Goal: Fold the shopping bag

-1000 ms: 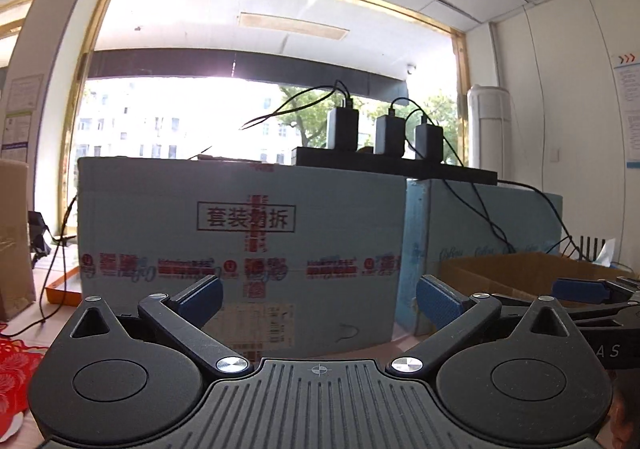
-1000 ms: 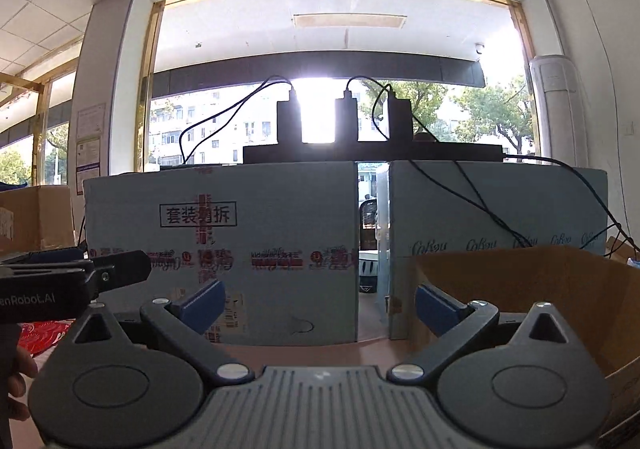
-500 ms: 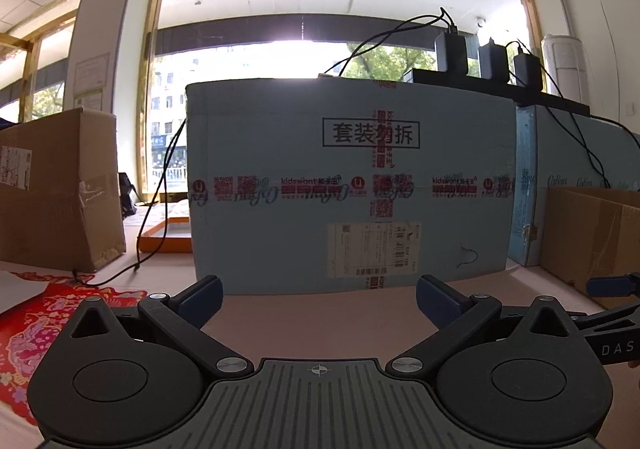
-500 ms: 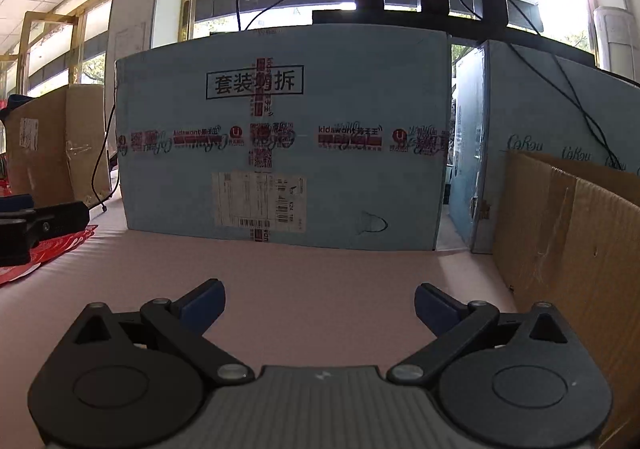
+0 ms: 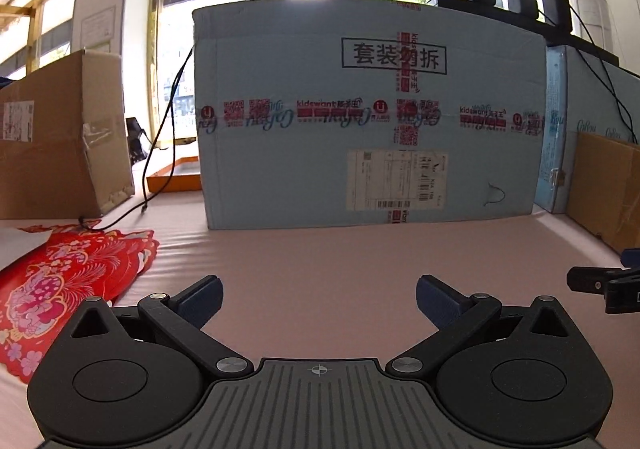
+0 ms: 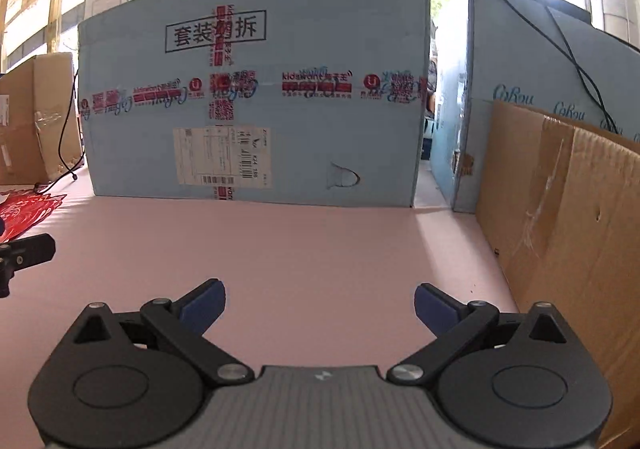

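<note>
A flat red bag with a floral print (image 5: 72, 281) lies on the pink table (image 5: 320, 249) at the left, and its far edge shows in the right wrist view (image 6: 28, 209). My left gripper (image 5: 319, 297) hovers open over bare table, to the right of the bag, with nothing between its fingers. My right gripper (image 6: 319, 301) is also open and empty above the table, further right. Each gripper's tip shows at the edge of the other's view: the right gripper (image 5: 604, 285) and the left gripper (image 6: 24, 253).
A large light-blue carton (image 5: 368, 121) stands across the back of the table. A brown box (image 5: 60, 137) is at the back left, with an orange tray (image 5: 172, 179) and a black cable (image 5: 160, 153) beside it. A brown cardboard wall (image 6: 568, 217) borders the right side.
Both views have tipped down from the window and ceiling to the table surface. The red bag has come into view at the left. Both grippers stay open.
</note>
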### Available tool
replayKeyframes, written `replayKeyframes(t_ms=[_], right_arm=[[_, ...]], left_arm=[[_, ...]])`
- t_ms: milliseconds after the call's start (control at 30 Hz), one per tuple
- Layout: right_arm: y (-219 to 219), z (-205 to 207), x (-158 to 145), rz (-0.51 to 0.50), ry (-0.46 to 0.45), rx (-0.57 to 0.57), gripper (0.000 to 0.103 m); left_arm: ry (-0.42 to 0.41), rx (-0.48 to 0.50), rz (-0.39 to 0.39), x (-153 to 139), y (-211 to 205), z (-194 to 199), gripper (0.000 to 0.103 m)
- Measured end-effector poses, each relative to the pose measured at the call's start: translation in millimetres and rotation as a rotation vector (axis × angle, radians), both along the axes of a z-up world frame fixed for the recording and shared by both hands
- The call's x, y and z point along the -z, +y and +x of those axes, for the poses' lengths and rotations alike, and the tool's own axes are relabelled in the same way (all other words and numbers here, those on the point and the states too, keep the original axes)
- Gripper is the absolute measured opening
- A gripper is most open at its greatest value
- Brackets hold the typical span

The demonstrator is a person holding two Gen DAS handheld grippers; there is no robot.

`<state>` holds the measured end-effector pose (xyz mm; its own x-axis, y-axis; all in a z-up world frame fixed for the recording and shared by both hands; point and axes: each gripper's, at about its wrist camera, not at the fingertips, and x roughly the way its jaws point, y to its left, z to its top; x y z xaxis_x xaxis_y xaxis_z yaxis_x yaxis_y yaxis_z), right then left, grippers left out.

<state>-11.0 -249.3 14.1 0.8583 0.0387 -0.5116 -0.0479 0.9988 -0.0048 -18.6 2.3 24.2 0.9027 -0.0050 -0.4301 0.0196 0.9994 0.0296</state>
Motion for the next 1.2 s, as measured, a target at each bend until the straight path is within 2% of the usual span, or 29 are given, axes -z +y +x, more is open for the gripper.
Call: replayKeyframes(t_ms=[167,367,500,1200], right_arm=[[-7,8,7,0.013,0.061,0.04,0.102],[-3,18,17,-0.026,0.139,0.053,0.102],[-3,17,18,-0.028,0.147,0.061,0.102],[-1,19,18,-0.021,0.159,0.06,0.103]], left_arm=[[0.079,-0.031,-0.015,7,6,8,0.103],[0.19,-0.072,-0.022,18,11,21,0.103],[0.226,-0.078,-0.016,22,12,24,0.103],[0.237,-0.073,-0.015,25,12,28,0.103]])
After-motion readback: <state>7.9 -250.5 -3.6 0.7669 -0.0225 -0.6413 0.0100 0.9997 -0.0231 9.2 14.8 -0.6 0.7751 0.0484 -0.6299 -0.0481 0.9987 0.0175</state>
